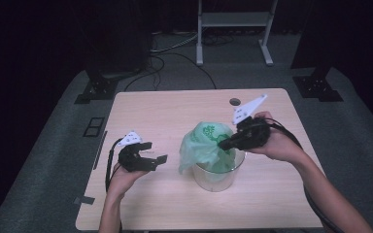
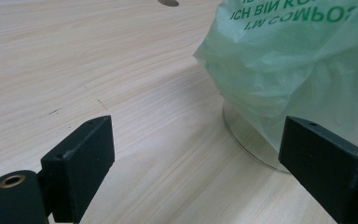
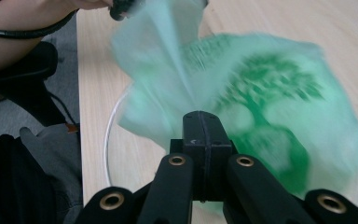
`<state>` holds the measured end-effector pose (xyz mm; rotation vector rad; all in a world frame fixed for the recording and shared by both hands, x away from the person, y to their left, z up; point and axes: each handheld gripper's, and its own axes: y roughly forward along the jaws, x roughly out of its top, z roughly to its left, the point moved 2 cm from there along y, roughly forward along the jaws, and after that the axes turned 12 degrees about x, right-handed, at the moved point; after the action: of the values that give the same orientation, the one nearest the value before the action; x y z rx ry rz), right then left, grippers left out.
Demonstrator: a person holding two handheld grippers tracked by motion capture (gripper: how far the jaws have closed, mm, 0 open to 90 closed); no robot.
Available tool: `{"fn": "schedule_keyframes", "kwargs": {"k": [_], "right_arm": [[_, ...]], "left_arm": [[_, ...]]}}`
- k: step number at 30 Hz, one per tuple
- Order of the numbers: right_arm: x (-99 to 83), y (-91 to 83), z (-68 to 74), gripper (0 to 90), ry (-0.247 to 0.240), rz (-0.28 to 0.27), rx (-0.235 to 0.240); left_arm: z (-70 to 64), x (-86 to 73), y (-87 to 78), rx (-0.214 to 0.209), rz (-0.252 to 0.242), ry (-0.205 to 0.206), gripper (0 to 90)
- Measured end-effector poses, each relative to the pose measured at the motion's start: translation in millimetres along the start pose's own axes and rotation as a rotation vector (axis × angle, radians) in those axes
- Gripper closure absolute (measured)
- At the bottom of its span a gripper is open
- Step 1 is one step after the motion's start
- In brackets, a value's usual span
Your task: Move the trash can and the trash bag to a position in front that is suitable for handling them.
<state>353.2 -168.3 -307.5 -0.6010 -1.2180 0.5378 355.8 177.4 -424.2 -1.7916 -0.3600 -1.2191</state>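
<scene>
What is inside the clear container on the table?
A green plastic bag sits in the clear container, bulging above its rim and draping over one side. The right gripper is shut on the bag. Whatever the bag holds is covered.

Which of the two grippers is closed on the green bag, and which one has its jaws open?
The right gripper is shut on the green plastic bag above the clear container. The left gripper is apart from the bag, jaws wide open and empty.

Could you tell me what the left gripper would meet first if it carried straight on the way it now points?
Probably the green plastic bag draped over the clear container; the open left gripper points toward it across bare table.
</scene>
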Motion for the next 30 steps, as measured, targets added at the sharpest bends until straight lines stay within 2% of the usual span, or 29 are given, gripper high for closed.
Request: {"fn": "schedule_keyframes", "kwargs": {"k": [5,8,10,15,19,24,26,28,30], "right_arm": [[-28.0,-36.0,3.0,90.0,0.035,-0.085,-0.044],[-33.6,-37.7,9.0,88.9,0.032,-0.092,-0.039],[-30.3,-30.6,10.5,77.0,0.021,-0.082,-0.033],[-11.3,-5.1,6.9,62.1,-0.008,-0.086,0.009],[8.3,16.5,5.2,52.7,-0.053,-0.073,0.023],[26.8,41.3,5.3,51.9,-0.086,-0.001,0.028],[30.2,47.7,3.4,53.1,-0.079,0.017,0.028],[31.4,52.5,-0.1,58.0,-0.068,0.035,0.023],[31.3,56.3,-4.4,72.6,-0.057,0.055,0.014]], "left_arm": [[-6.0,3.2,2.2,-0.031,-0.012,-0.004,9.4],[-11.5,6.0,4.0,-0.040,-0.003,0.015,9.3],[-13.9,7.1,4.7,-0.040,-0.008,0.018,9.3],[-14.4,7.9,3.5,-0.038,-0.002,0.029,9.3],[-12.3,7.3,2.7,-0.039,-0.005,0.026,9.3],[-13.3,7.6,2.3,-0.043,-0.009,0.024,9.4],[-14.3,8.1,2.5,-0.046,-0.011,0.026,9.3],[-15.0,8.6,2.6,-0.047,-0.011,0.028,9.3],[-15.4,9.0,2.9,-0.047,-0.010,0.029,9.3]]}}
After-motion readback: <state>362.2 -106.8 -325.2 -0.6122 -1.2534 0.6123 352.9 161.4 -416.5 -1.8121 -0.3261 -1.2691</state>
